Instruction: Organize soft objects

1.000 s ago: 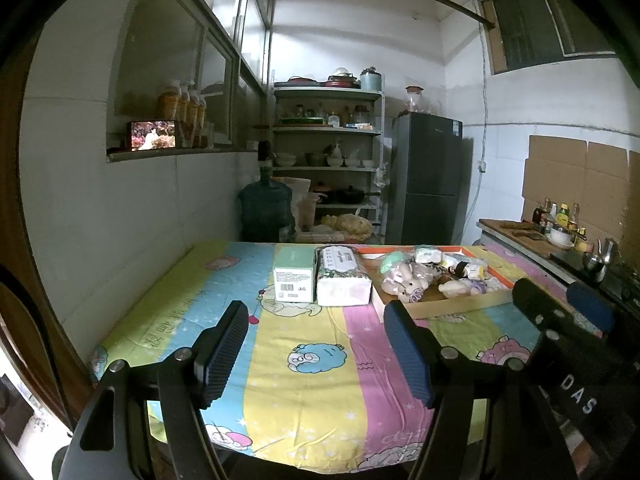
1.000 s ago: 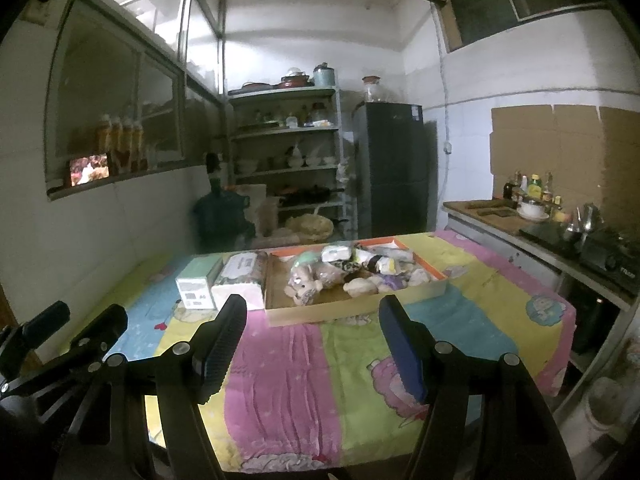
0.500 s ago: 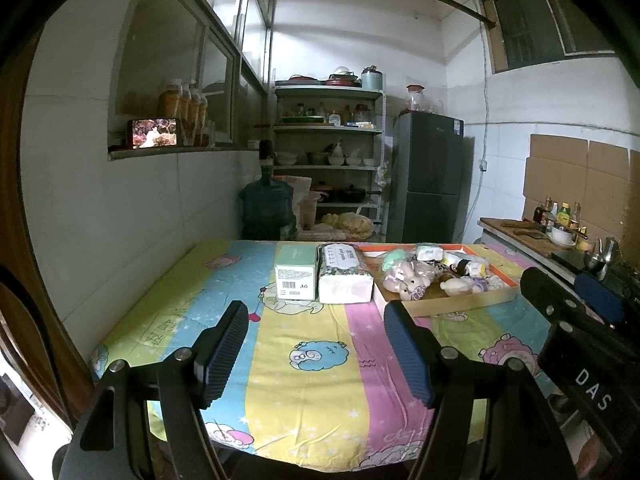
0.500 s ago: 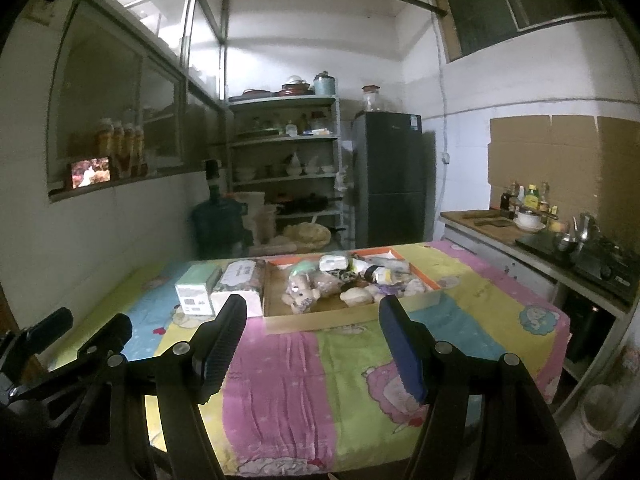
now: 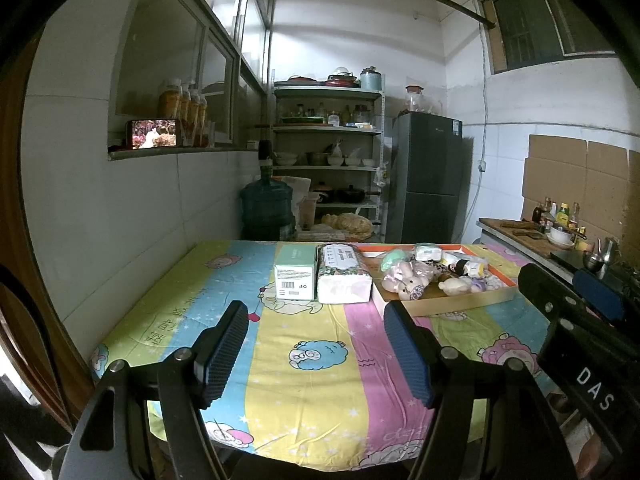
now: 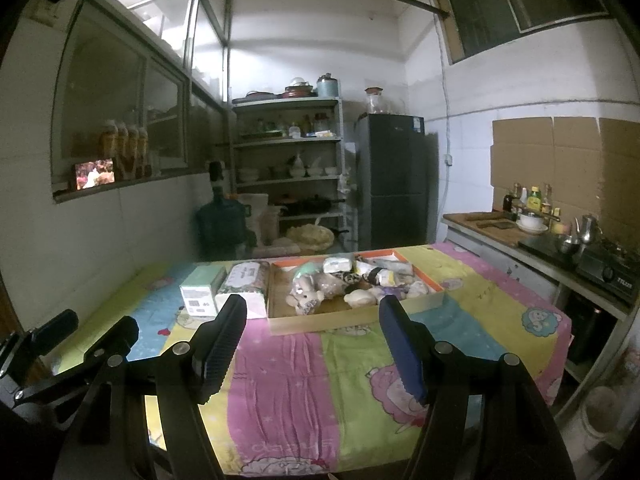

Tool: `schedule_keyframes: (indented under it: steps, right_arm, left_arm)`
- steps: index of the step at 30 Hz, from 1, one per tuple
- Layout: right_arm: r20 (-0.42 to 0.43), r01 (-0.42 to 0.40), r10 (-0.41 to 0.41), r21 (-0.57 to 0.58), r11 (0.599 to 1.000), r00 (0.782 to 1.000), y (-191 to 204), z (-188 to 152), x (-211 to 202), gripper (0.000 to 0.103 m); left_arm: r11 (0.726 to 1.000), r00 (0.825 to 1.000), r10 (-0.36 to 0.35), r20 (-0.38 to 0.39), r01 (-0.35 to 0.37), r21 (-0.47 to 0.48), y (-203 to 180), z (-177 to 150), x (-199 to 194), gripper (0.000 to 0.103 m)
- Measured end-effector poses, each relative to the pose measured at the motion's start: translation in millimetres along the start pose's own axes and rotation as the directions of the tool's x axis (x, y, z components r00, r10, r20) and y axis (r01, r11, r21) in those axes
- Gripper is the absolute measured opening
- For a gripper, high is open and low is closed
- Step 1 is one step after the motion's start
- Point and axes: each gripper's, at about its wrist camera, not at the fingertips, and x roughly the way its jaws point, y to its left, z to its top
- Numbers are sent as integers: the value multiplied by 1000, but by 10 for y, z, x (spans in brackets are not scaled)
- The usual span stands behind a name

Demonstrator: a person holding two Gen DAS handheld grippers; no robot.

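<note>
A shallow cardboard tray with an orange rim sits on the far half of the table and holds several soft toys and small packets. Left of it stand a green box and a white tissue pack. My left gripper hovers open over the near table edge, well short of them. My right gripper is open too, facing the tray from the near edge, with nothing between its fingers. Each gripper shows at the edge of the other's view.
The table wears a striped cartoon cloth. A white wall runs along its left side. Behind it stand a water jug, a metal shelf rack and a dark fridge. A counter with bottles and a stove lies right.
Both views have crept slightly closer to the table and tilted a little; the objects lie as before and both grippers stay equally open.
</note>
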Motion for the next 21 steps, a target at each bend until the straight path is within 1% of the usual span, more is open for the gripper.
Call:
schedule_keyframes:
  steps: [21]
  right_arm:
    - [3, 0, 0, -1, 1000, 1000, 28, 2, 4, 71]
  left_arm:
    - [1000, 1000, 0, 1, 0, 0, -3, -5, -2, 70]
